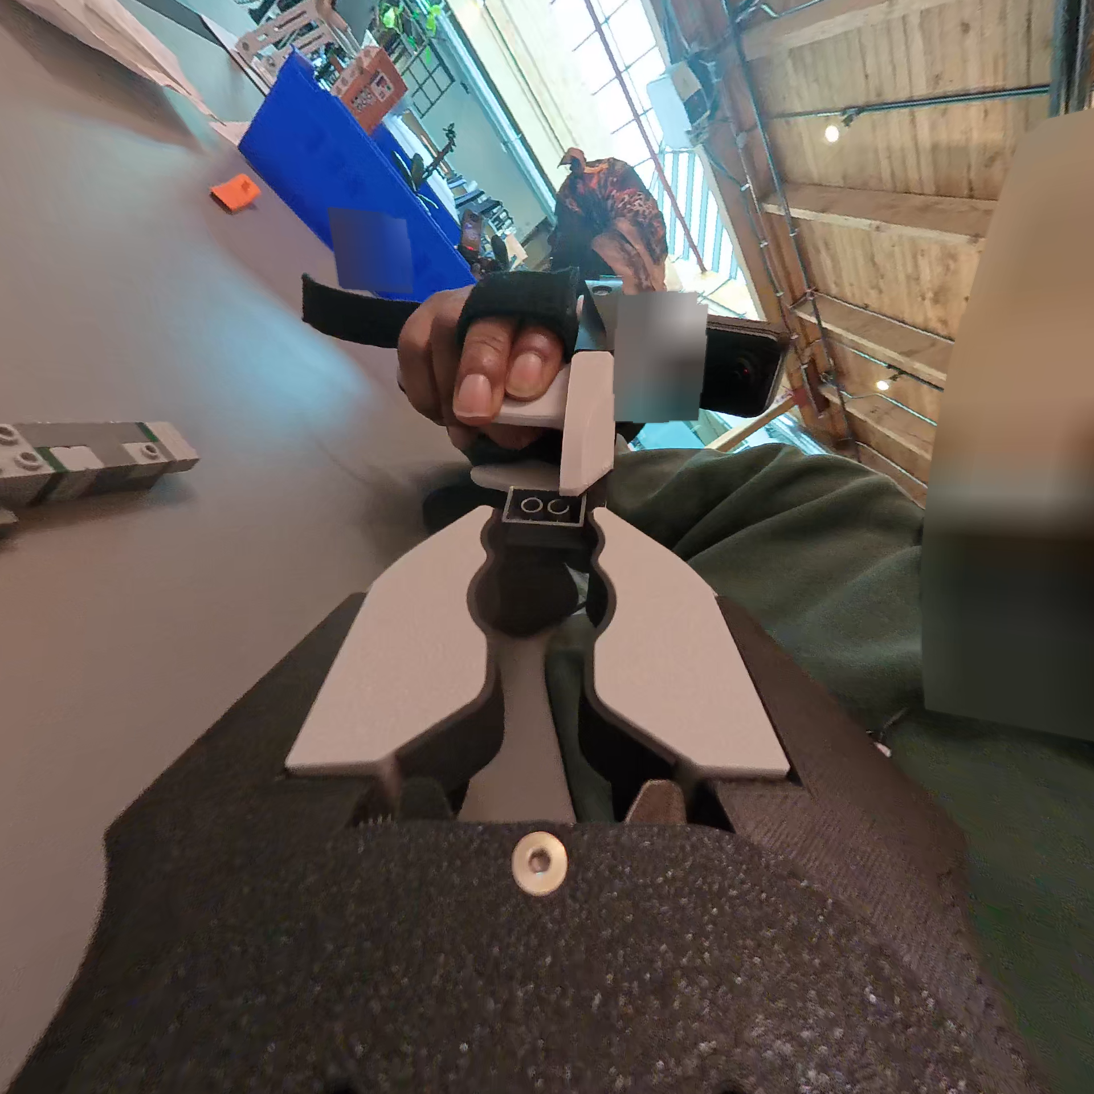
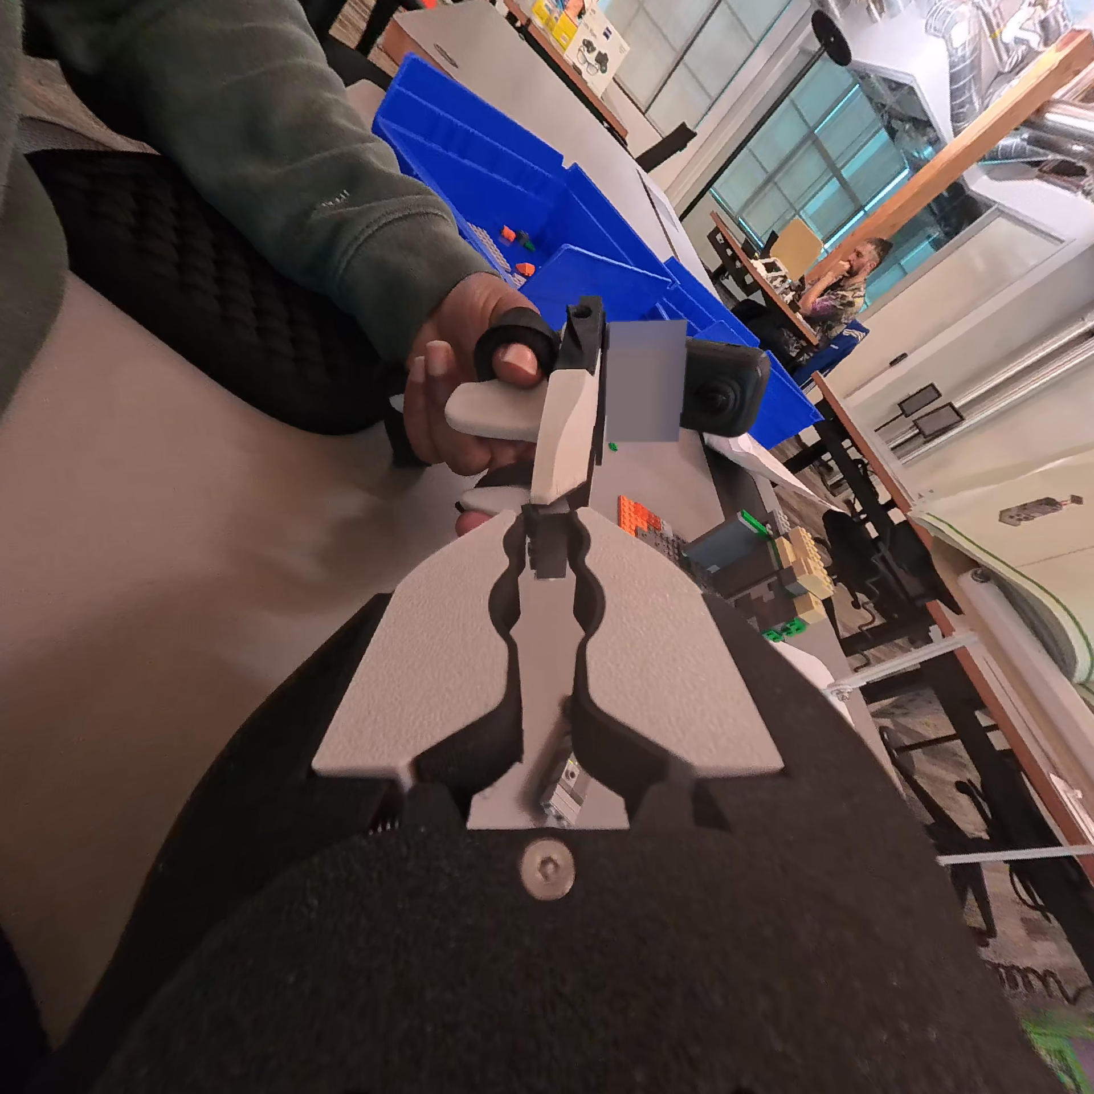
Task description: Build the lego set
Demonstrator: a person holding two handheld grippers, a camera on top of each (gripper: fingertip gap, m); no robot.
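My left gripper (image 1: pixel 543 521) is shut on a small black lego brick (image 1: pixel 543 510) whose hollow underside with two rings faces the camera. My right gripper (image 2: pixel 547 536) meets it tip to tip and is shut on a dark lego piece (image 2: pixel 549 556) with studs along its left side. Both are held up in the air above the table. In the left wrist view the right gripper's white fingers (image 1: pixel 583 426) come down onto the black brick. In the right wrist view the left gripper's white fingers (image 2: pixel 559 438) do the same. I cannot tell whether it is one piece or two joined.
A grey lego assembly (image 1: pixel 89 459) lies on the grey table at the left, with an orange brick (image 1: pixel 237 190) and blue bins (image 1: pixel 331 166) behind. A partly built model (image 2: pixel 763 562), an orange-and-grey plate (image 2: pixel 642 515) and an open booklet (image 2: pixel 1006 533) sit at the right. A person (image 2: pixel 829 296) sits far off. My two grippers' fingertips are within a few centimetres of each other.
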